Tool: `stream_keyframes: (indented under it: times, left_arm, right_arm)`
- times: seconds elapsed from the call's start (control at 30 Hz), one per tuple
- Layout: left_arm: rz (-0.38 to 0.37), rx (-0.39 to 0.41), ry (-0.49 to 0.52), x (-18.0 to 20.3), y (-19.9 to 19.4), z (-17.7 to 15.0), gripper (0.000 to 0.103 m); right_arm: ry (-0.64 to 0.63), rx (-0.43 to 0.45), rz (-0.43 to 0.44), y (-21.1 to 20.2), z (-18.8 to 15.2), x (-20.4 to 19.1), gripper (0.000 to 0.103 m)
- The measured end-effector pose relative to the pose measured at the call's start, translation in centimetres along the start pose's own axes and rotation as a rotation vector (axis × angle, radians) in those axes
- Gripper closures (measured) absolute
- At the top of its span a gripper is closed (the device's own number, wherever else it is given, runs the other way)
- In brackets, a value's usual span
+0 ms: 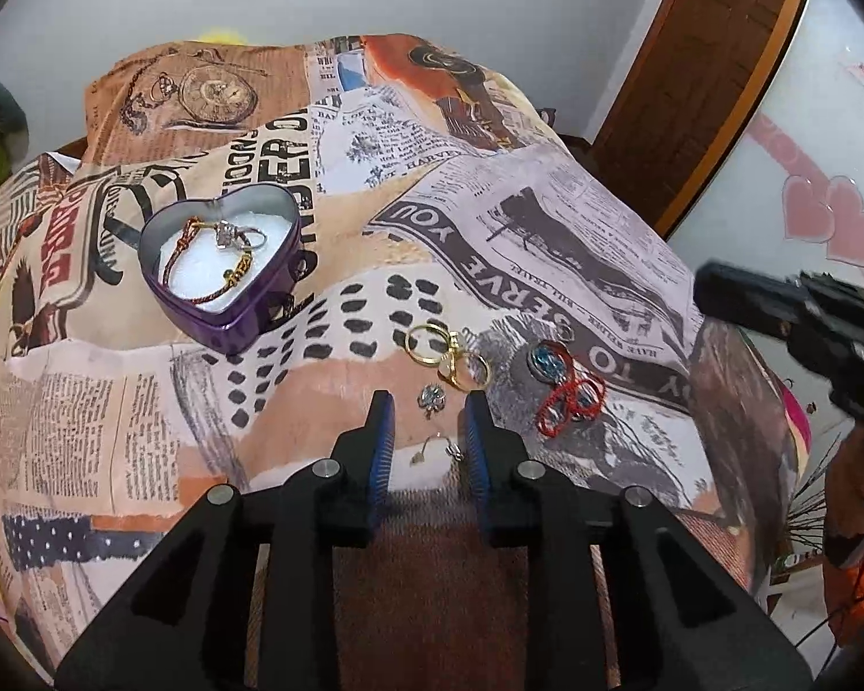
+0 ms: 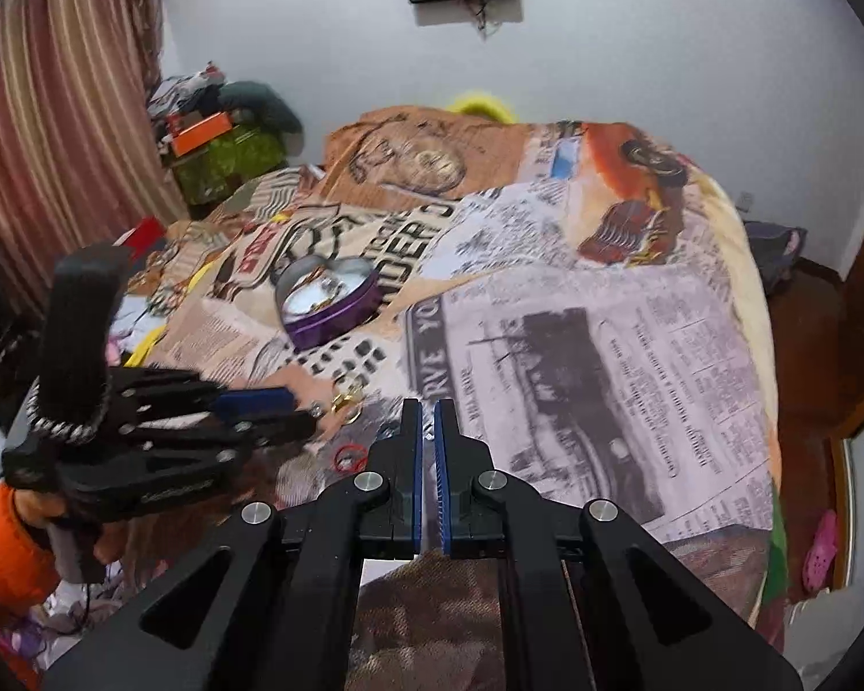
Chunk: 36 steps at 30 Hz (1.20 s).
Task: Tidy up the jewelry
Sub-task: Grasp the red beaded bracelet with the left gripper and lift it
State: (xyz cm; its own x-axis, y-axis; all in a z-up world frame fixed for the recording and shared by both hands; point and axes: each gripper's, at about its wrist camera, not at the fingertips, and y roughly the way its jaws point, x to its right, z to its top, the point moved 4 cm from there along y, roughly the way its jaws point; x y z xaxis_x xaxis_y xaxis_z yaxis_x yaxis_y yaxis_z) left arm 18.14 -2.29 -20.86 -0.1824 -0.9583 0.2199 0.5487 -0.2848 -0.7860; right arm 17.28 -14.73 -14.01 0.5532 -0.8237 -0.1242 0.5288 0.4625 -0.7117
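A purple heart-shaped tin (image 1: 224, 276) sits on the printed bedspread and holds a cord bracelet and a silver ring; it also shows in the right wrist view (image 2: 331, 305). My left gripper (image 1: 429, 409) is open, low over the bed, with a small silver stud earring (image 1: 432, 399) between its fingertips and a tiny gold and silver piece (image 1: 440, 452) further back between the fingers. Gold rings (image 1: 446, 354) lie just ahead, and red wire loops with blue stones (image 1: 567, 383) lie to the right. My right gripper (image 2: 428, 412) is shut and empty, held above the bed.
The bed (image 1: 547, 230) is covered by a newspaper-print spread. A wooden door frame (image 1: 708, 75) stands at the right. A striped curtain (image 2: 46, 115) and piled clutter (image 2: 219, 138) are at the left. A pink shoe (image 2: 823, 547) lies on the floor.
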Motion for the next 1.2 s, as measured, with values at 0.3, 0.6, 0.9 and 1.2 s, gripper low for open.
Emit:
stream_keyframes:
  times: [0.3,0.6,0.9,1.2]
  left_arm:
    - [0.046,0.024,0.044,0.3,0.9,0.2,0.094]
    - [0.043,0.043,0.058,0.1,0.6,-0.2,0.095]
    - [0.032,0.045,0.056,0.4,-0.4,-0.6,0.095]
    - [0.022,0.101,0.041,0.8,-3.1,0.1,0.095]
  right_arm:
    - [-0.039,-0.088,0.036,2.7,-1.3,-1.7,0.072]
    - [-0.022,-0.151,0.039,5.1,-2.6,-1.7,0.073]
    - [-0.037,-0.125,0.005,4.8,-2.8,-2.2,0.096]
    - [-0.042,-0.037,-0.007,2.0,-0.6,-2.8,0.096]
